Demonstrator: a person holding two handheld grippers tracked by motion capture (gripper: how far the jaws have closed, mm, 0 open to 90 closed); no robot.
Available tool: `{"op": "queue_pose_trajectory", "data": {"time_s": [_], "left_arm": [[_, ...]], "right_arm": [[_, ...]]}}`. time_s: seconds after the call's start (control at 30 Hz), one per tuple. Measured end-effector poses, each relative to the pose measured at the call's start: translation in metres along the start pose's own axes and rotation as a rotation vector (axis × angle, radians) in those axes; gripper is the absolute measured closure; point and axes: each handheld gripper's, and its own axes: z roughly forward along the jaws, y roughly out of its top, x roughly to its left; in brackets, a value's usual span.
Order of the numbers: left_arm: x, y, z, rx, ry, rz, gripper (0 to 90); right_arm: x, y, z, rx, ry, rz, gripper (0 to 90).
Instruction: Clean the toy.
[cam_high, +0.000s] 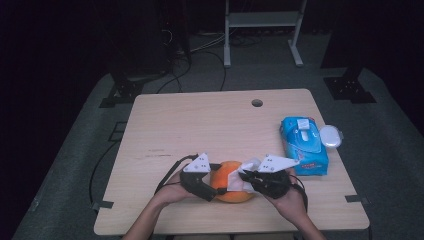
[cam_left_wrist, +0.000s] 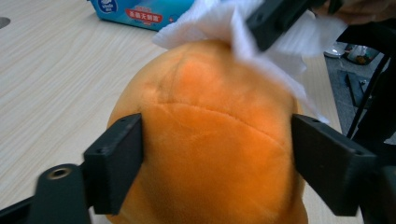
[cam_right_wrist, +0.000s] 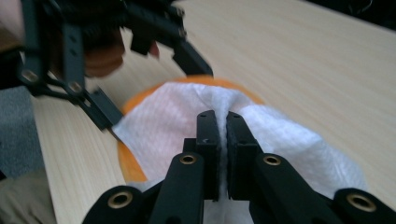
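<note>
An orange plush toy lies near the table's front edge, with a white wipe draped over its top. My left gripper comes at it from the left. In the left gripper view the two black jaws press on both flanks of the plush toy. My right gripper reaches in from the right. In the right gripper view its jaws are pinched together on a fold of the wipe, which covers most of the plush toy.
A blue pack of wet wipes lies on the right of the table, with a white oval lid beside it. A cable hole sits near the far edge. Dark stands and cables are on the floor behind.
</note>
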Motion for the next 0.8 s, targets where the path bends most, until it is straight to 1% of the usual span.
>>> {"op": "queue_pose_trajectory", "data": {"time_s": [0.03,0.07,0.1,0.17,0.2,0.23,0.27,0.3,0.37,0.4,0.47,0.5,0.53,0.6,0.67,0.7,0.73,0.77,0.8], "left_arm": [[0.002,-0.001,0.000,-0.005,0.006,-0.023,15.1],[0.005,-0.002,-0.001,-0.010,0.013,-0.055,10.9],[0.008,-0.004,-0.001,-0.014,0.010,-0.090,8.4],[0.012,-0.008,-0.001,-0.016,0.000,-0.121,6.5],[0.012,-0.009,0.000,-0.011,-0.010,-0.120,6.9],[0.011,-0.009,0.000,-0.011,-0.016,-0.102,13.4],[0.009,-0.008,0.000,-0.010,-0.005,-0.084,16.1],[0.007,-0.005,-0.001,-0.012,0.005,-0.076,18.5],[0.002,0.001,-0.002,-0.034,0.020,-0.050,23.0],[-0.001,0.004,-0.001,-0.037,0.017,-0.038,23.6],[-0.006,0.007,0.001,-0.033,0.014,-0.004,23.5],[-0.007,0.008,0.002,-0.030,0.013,0.003,22.4],[-0.007,0.007,0.002,-0.029,0.011,0.000,20.8],[-0.004,0.005,0.001,-0.024,0.018,-0.021,15.9],[0.001,0.002,0.001,-0.022,0.027,-0.063,10.5],[0.003,0.000,0.001,-0.024,0.025,-0.087,10.1],[0.005,-0.001,0.002,-0.024,0.020,-0.096,10.7],[0.005,-0.003,0.002,-0.025,0.005,-0.093,14.8],[0.003,-0.002,0.002,-0.025,0.012,-0.069,19.2]], "right_arm": [[-0.002,-0.002,0.001,0.010,0.001,0.008,85.1],[-0.005,-0.007,0.003,0.021,0.000,0.014,85.4],[-0.008,-0.010,0.004,0.030,-0.008,0.021,85.5],[-0.014,-0.013,0.002,0.032,0.002,0.051,85.5],[-0.017,-0.014,0.000,0.035,-0.004,0.057,85.5],[-0.018,-0.014,-0.001,0.038,-0.013,0.064,85.5],[-0.018,-0.014,-0.003,0.025,-0.014,0.073,85.6],[-0.017,-0.012,-0.005,0.008,-0.015,0.071,85.7],[-0.011,-0.007,-0.008,-0.022,0.000,0.056,85.6],[-0.007,-0.003,-0.009,-0.035,0.008,0.044,85.4],[-0.001,0.002,-0.008,-0.036,0.009,0.012,84.9],[0.000,0.003,-0.006,-0.029,0.004,0.001,84.7],[0.000,0.002,-0.004,-0.013,0.000,-0.004,84.7],[-0.004,-0.003,-0.001,-0.001,0.013,0.016,85.0],[-0.009,-0.008,0.000,0.012,0.003,0.027,85.4],[-0.012,-0.009,-0.001,0.017,0.002,0.034,85.3],[-0.014,-0.011,-0.001,0.022,0.000,0.042,85.3],[-0.015,-0.012,-0.001,0.027,-0.004,0.043,85.3],[-0.017,-0.013,-0.002,0.030,-0.008,0.048,85.3]]}}
